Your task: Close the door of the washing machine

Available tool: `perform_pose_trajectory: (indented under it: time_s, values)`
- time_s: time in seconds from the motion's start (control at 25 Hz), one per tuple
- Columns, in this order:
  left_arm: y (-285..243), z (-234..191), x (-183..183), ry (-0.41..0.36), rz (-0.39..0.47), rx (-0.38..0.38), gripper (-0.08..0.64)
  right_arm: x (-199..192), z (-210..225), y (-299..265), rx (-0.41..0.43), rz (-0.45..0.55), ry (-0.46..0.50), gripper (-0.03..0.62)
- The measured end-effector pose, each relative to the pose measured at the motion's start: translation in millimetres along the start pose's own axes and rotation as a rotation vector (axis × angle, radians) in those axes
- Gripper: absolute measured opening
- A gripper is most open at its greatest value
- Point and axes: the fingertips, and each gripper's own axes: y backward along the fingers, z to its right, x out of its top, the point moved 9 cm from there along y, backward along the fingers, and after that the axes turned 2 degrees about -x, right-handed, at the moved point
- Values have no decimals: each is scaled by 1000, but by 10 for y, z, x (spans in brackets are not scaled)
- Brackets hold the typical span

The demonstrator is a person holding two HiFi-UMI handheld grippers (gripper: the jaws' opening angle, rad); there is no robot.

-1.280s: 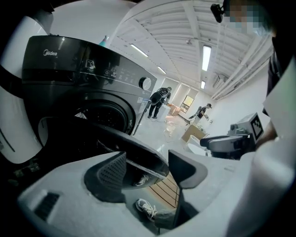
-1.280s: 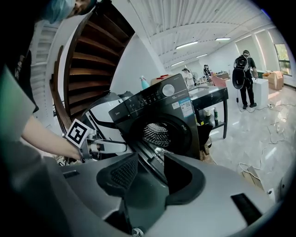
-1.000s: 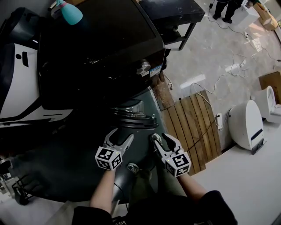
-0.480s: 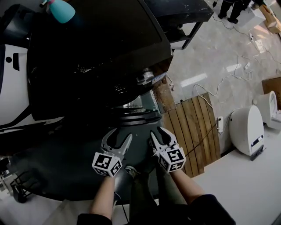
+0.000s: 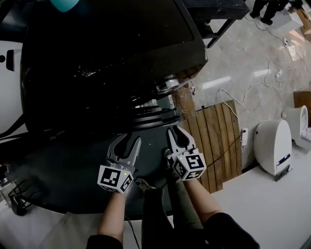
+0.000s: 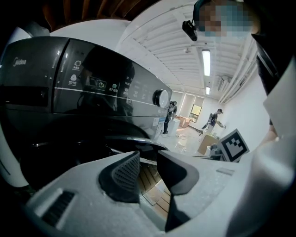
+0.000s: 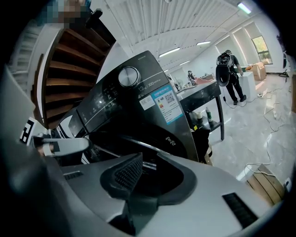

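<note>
The dark washing machine [image 5: 107, 58] fills the top of the head view. Its round door [image 5: 155, 116] juts out open at the front, just ahead of both grippers. My left gripper [image 5: 127, 142] points at the door's left part, my right gripper [image 5: 179, 136] at its right part. Both pairs of jaws are closing, with a gap left and nothing between them. In the left gripper view the door's rim [image 6: 132, 141] lies beyond the left gripper [image 6: 148, 171]. The right gripper [image 7: 150, 169] faces the door's edge [image 7: 138, 146] below the knob [image 7: 128, 76].
A wooden slat platform [image 5: 216, 141] lies on the floor right of the machine, with a white appliance [image 5: 272, 146] and cables [image 5: 252, 82] beyond. A dark table [image 5: 218, 9] stands at the back right. A white machine [image 5: 9, 73] is at the left.
Both grippers have moved forward, closer to the door, the right one also lower. The jaws of both have narrowed.
</note>
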Motion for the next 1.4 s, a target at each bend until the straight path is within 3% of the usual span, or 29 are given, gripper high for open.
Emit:
perform_pose_trajectory:
  time_s: [0.44,0.92,1.4]
  values:
    - [-100,-181,74,10,36,51,15,110,33,-347,-8,-3,45,11]
    - [-227,-269,166,-10,98,97,12,249,87,-666,4,27,42,2]
    - [-239,-299,188,-95,99,149,12,297,99,-750,10,29,90,5]
